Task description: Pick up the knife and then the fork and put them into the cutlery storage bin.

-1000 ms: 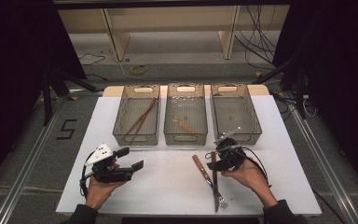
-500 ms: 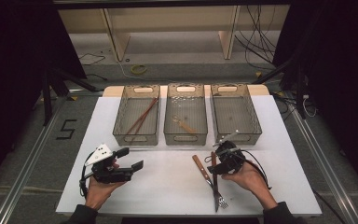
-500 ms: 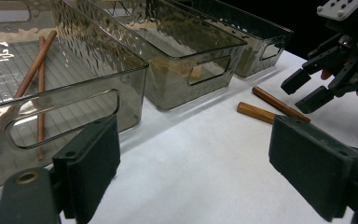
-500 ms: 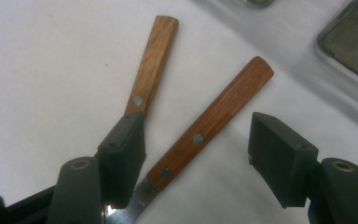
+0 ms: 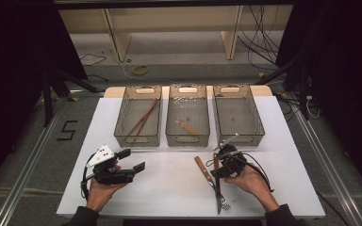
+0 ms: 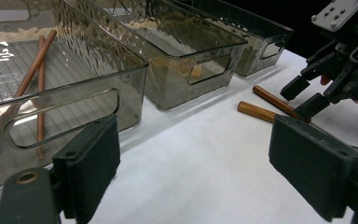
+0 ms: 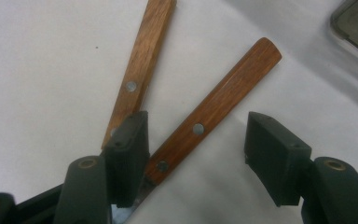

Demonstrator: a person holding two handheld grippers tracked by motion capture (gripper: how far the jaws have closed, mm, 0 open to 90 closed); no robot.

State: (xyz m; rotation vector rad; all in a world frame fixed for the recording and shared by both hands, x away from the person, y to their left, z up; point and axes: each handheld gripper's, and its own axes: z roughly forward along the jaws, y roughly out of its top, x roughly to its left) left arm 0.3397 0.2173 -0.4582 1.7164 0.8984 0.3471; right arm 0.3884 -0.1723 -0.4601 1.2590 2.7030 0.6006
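**Two wooden-handled utensils under the right claw**

Two flat wooden handles, each riveted, are laid crossed on the white surface (image 5: 169, 197) in front of the three bins. One belongs to a fork (image 5: 217, 181), whose metal tines point toward the near edge; the other handle (image 5: 201, 167) is angled beside it. The right claw (image 7: 193, 140) is lowered over them, its jaws spread but just narrowed, with the fork handle between the pads and not yet pinched. The left claw (image 6: 193, 154) is held wide apart above bare surface, well away. Behind, three smoky, ribbed plastic bins (image 5: 187, 117) are lined up; thin brown sticks (image 5: 141, 120) are seen in the left one.
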